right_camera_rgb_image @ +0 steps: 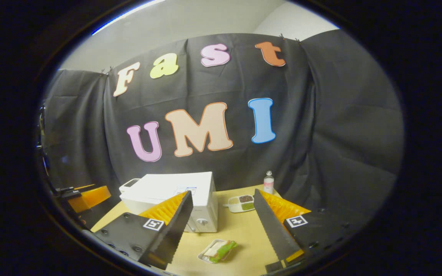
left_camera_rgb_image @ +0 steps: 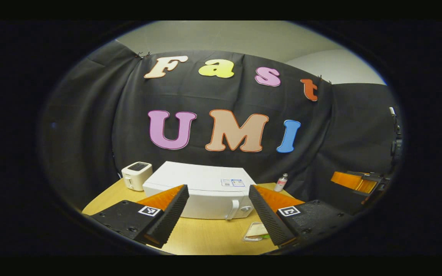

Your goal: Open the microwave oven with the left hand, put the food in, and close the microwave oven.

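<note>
On the table (right_camera_rgb_image: 240, 230), the shut microwave oven (left_camera_rgb_image: 205, 189) is seen behind a sandwich tray (right_camera_rgb_image: 218, 250); both the left gripper (left_camera_rgb_image: 217, 214) and right gripper (right_camera_rgb_image: 223, 226) are held spread, empty.

**Draped booth around a wooden counter**

A light wooden counter (right_camera_rgb_image: 240, 234) stands in a booth. Black cloth (left_camera_rgb_image: 205, 99) hangs in loose folds behind the counter and wraps round to both sides of it, pinned along its top edge. Above the cloth, a plain pale wall (left_camera_rgb_image: 221, 38) shows, with a lighter patch (left_camera_rgb_image: 336, 67) toward the right in the left gripper view. Light falls evenly on the counter, with soft shadows.
</note>
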### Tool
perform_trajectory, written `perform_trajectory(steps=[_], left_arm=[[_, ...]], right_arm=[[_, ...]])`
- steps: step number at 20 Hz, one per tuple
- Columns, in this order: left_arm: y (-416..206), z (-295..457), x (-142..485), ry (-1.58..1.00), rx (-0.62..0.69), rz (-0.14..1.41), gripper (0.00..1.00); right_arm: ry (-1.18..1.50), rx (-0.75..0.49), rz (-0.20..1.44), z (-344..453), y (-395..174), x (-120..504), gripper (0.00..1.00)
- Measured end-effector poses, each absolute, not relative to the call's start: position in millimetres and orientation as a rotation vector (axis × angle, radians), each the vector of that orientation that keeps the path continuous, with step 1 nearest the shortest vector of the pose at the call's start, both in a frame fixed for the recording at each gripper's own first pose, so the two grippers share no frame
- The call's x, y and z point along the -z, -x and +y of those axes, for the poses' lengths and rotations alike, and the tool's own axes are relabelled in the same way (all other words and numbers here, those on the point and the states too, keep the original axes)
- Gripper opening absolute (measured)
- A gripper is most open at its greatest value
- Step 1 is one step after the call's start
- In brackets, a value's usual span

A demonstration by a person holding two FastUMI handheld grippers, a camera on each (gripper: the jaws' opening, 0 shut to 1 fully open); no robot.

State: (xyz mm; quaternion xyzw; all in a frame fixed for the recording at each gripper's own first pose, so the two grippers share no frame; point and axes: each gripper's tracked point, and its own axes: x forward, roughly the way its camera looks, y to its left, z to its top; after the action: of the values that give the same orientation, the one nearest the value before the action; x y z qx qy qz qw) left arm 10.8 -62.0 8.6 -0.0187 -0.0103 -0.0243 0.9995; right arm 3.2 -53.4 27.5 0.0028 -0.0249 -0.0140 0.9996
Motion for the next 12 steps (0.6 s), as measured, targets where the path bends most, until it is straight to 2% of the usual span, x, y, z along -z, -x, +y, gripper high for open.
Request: perform_trajectory(steps=[1, 2, 7, 9, 10, 12], left_arm=[[-11, -62, -6, 0.036, 0.049, -0.015, 0.92], [-10, -61, -4, 0.033, 0.048, -0.005, 0.95], [-10, -62, 14, 0.027, 0.083, 0.042, 0.96], [-15, -69, 25, 0.011, 0.122, 0.064, 0.92], [-19, -73, 31, -0.003, 0.147, 0.077, 0.95], [-29, -79, 39, -0.038, 0.186, 0.082, 0.96]], right_arm=[[-0.004, 0.028, -0.049, -53, -3, -26, 0.91], [-0.002, 0.027, -0.046, -52, -2, -25, 0.91], [0.014, 0.029, -0.028, -47, 1, -16, 0.91], [0.000, 0.026, -0.030, -42, 4, -16, 0.92], [-0.003, 0.024, -0.026, -40, 4, -14, 0.92], [0.000, 0.034, -0.022, -39, 6, -12, 0.91]])
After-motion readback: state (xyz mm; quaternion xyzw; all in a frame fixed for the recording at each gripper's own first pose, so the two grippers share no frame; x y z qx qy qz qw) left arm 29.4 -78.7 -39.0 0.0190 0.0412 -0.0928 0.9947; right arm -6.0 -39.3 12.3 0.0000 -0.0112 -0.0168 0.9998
